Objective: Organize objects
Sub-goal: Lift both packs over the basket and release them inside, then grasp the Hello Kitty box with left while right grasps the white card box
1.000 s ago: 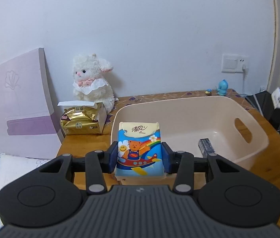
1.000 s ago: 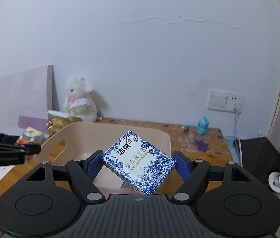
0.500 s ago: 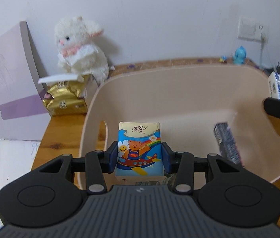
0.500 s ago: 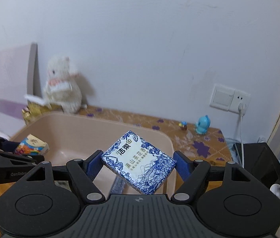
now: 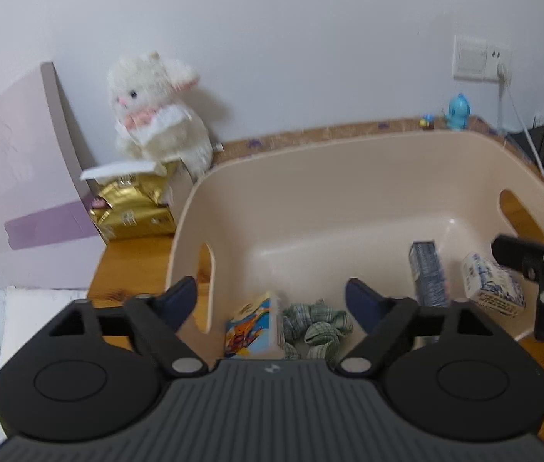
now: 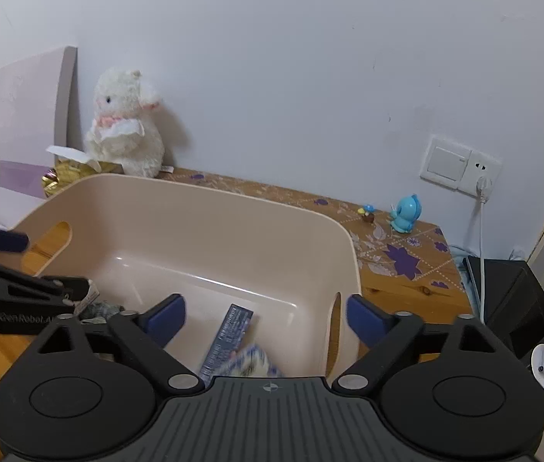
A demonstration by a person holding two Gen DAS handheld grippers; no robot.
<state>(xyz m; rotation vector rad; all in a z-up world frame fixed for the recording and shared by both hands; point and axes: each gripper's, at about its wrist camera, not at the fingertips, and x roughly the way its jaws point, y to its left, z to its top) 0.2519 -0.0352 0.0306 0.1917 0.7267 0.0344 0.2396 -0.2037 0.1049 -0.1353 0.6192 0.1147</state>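
Observation:
A beige plastic basket (image 5: 348, 161) (image 6: 202, 200) stands on the wooden table. My left gripper (image 5: 272, 300) is open above its left end; the cartoon bear tissue pack (image 5: 252, 327) lies free in the basket beside a green checked cloth (image 5: 318, 327). My right gripper (image 6: 266, 315) is open above the right end; the blue-and-white tissue pack (image 5: 491, 283) (image 6: 252, 362) is loose below it, blurred. A dark blue box (image 5: 427, 273) (image 6: 229, 335) lies in the basket.
A white plush lamb (image 5: 156, 111) (image 6: 125, 123) and a gold tissue pack (image 5: 133, 208) stand at the back left by a pink board (image 5: 14, 173). A blue figurine (image 6: 406, 217) and wall socket (image 6: 460, 161) are at the back right. A black box (image 6: 510, 300) sits right.
Both grippers moved over the basket and opened. The bear tissue pack and the blue-and-white tissue pack left the fingers and dropped into the basket.

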